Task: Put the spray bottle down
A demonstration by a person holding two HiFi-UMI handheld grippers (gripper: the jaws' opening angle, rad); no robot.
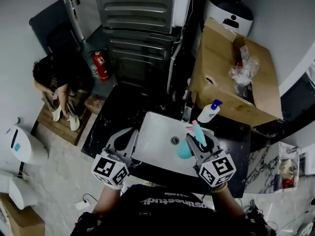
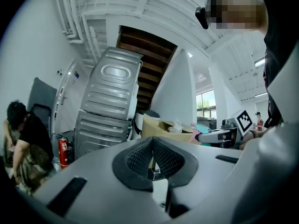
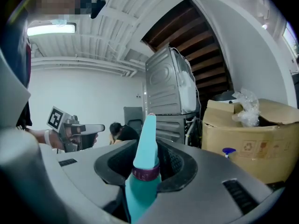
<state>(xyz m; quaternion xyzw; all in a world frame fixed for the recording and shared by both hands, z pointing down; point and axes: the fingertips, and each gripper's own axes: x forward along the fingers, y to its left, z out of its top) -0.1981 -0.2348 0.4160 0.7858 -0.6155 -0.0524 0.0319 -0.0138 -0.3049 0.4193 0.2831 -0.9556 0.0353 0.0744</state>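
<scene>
Item 1: teal plastic spray bottle (image 3: 141, 181), purple collar, pale-teal nozzle head. Location: clamped between the 2 jaws of the right hand-held gripper (image 1: 196, 142), over the right edge of the white sink basin (image 1: 155, 132) in the black desk (image 1: 110, 119). Long axis upright, head uppermost, tipped slightly right. Left hand-held gripper (image 2: 152, 157): jaws together, empty.
</scene>
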